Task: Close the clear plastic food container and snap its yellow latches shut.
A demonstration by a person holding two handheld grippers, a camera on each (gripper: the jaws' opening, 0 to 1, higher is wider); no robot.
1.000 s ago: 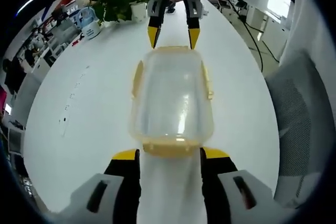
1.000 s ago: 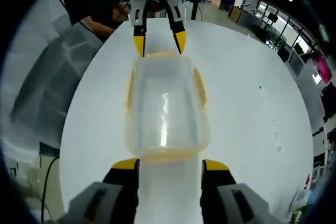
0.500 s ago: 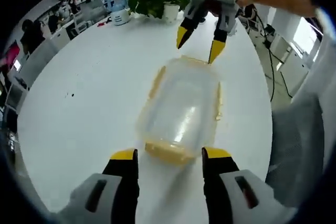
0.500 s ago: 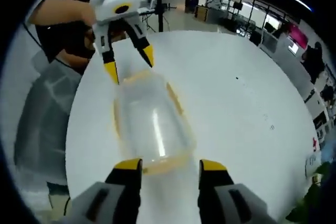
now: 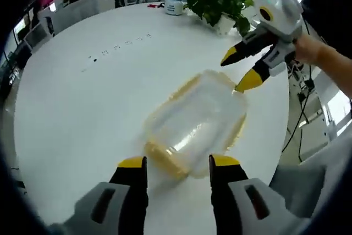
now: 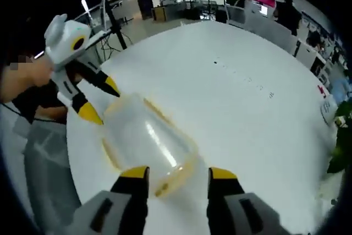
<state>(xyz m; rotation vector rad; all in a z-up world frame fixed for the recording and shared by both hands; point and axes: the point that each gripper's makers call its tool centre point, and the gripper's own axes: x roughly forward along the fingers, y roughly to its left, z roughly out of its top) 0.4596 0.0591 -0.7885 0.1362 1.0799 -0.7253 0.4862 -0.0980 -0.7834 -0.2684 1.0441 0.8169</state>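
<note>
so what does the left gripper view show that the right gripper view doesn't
Left gripper view alone: a potted plant at the table's far edge and a blue-and-white container beside it, plus the right gripper, open, by the far end of the box.

Right gripper view alone: the left gripper, open, at the box's far end, and a row of desks beyond the table.

Both: the clear box with yellow latches on the white table, each view's own jaws open and short of the box.
</note>
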